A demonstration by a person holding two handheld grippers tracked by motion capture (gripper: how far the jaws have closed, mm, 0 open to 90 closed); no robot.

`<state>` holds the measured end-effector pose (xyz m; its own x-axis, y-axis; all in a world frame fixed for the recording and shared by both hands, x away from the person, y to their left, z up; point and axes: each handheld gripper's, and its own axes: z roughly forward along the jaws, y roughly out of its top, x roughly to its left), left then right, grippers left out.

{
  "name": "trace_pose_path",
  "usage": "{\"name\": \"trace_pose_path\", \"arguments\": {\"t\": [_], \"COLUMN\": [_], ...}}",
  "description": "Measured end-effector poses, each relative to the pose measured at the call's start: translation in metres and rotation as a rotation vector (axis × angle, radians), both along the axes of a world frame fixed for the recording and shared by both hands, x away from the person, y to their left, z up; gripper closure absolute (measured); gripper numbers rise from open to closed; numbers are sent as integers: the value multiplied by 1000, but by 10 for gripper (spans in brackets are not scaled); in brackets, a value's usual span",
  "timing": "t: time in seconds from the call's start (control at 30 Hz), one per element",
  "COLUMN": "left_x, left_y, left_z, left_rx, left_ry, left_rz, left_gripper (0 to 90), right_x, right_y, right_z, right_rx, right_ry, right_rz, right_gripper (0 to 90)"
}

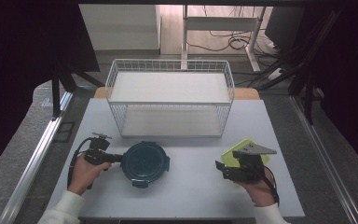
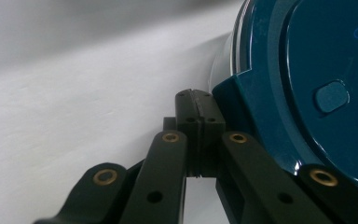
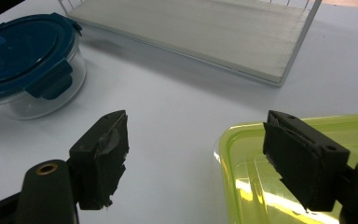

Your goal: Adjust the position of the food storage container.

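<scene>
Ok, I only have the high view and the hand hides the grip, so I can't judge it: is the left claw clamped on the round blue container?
Observer: No. The left claw is shut on nothing, its pads pressed together beside a latch tab of the blue lid.
Operator: And the right claw?
Observer: The right claw is open, one pad at the yellow-green container corner, the other above bare table.
Operator: Is the round one blue all through?
Observer: No, the bowl under the lid is clear.
</scene>
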<state>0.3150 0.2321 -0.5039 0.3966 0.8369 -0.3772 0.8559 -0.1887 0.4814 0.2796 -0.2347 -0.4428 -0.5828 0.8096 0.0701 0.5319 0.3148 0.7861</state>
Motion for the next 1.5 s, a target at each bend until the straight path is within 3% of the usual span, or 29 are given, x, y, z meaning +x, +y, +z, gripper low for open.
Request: {"name": "trace_pose_path", "arguments": {"t": [0.3,0.67,1.5], "left_x": [3,3,-1], "left_y": [-23,-39,-57], "left_z": [1,1,-2], "left_rx": [4,-11,-37], "left_ry": [12,16,4], "left_rz": [-78,-131,-151], "left_gripper": [900,899,899], "right_x": [0,0,-1], "right_y": [1,2,2], "right_z": [-1,-2,0], "right_rx": [-3,-9,1], "right_ry": [2,4,12], "right_rz": [2,4,-10], "right_gripper": [217,217,215]}}
